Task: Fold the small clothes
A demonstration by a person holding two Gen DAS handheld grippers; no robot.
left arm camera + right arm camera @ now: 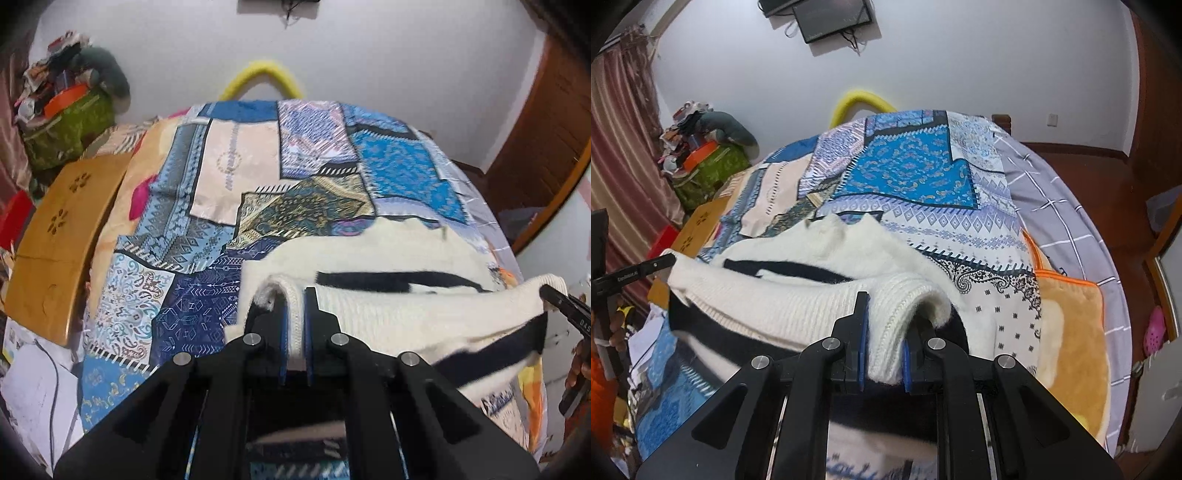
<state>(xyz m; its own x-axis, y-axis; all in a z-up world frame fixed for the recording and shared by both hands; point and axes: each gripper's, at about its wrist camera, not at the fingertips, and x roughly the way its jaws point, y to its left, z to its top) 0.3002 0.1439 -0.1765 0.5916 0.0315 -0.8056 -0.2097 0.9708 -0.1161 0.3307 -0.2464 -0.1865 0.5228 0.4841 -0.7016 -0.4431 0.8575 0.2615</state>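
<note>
Patchwork bedspread [229,177]; both claws [294,314] [884,325] pinching cream sweater [388,306].

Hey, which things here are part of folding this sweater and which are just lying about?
Part of the job:
- cream sweater with dark stripes
- left gripper, clamped on one corner
- right gripper, clamped on the other
- patchwork bedspread under it

Just lying about:
- wooden board
- green bag
- orange blanket
- wall screen

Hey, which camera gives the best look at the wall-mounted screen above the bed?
The right wrist view: the dark screen shows nearly whole on the white wall, with its dangling cables. The left wrist view catches only its bottom edge at the top of the frame.
</note>
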